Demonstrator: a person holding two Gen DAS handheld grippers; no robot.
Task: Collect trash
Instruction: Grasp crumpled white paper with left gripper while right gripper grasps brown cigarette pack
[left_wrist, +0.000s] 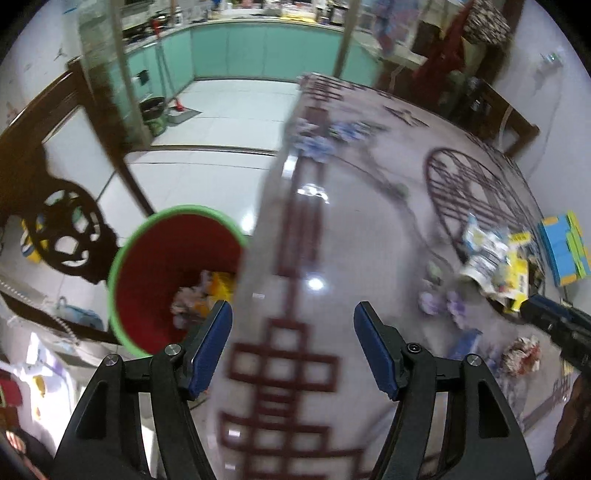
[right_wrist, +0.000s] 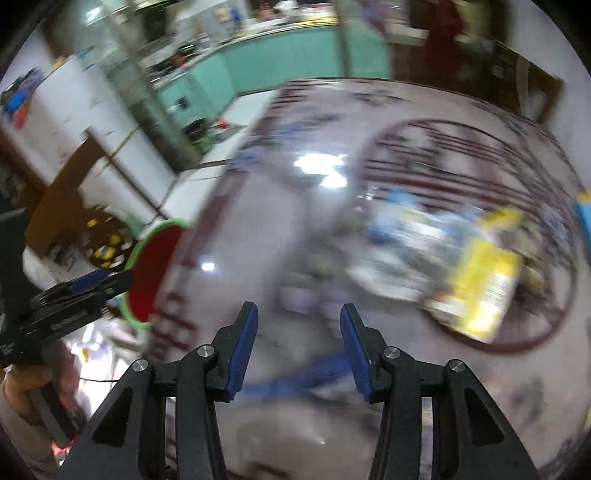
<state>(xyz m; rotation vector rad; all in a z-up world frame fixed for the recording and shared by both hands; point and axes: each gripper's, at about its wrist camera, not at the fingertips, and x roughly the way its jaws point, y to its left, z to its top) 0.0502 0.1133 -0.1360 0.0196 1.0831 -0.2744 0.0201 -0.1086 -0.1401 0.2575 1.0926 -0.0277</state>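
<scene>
A red bin with a green rim (left_wrist: 162, 269) stands on the floor beside the table's left edge, with several crumpled wrappers inside. My left gripper (left_wrist: 291, 314) hovers open over the table's edge, nothing between its blue pads. A heap of paper trash (left_wrist: 491, 258) with a yellow package lies at the right of the table, and a crumpled red-and-white wrapper (left_wrist: 522, 354) lies nearer. My right gripper (right_wrist: 299, 314) is open and empty above the table; the blurred yellow package (right_wrist: 484, 291) lies to its right. The bin (right_wrist: 155, 273) and the left gripper (right_wrist: 99, 278) show at the left.
The table (left_wrist: 369, 229) has a glossy cloth with dark red lattice patterns. A blue and green box (left_wrist: 565, 247) sits at its right edge. A dark carved wooden chair (left_wrist: 62, 229) stands left of the bin. Teal kitchen cabinets (left_wrist: 258, 48) line the far wall beyond white floor tiles.
</scene>
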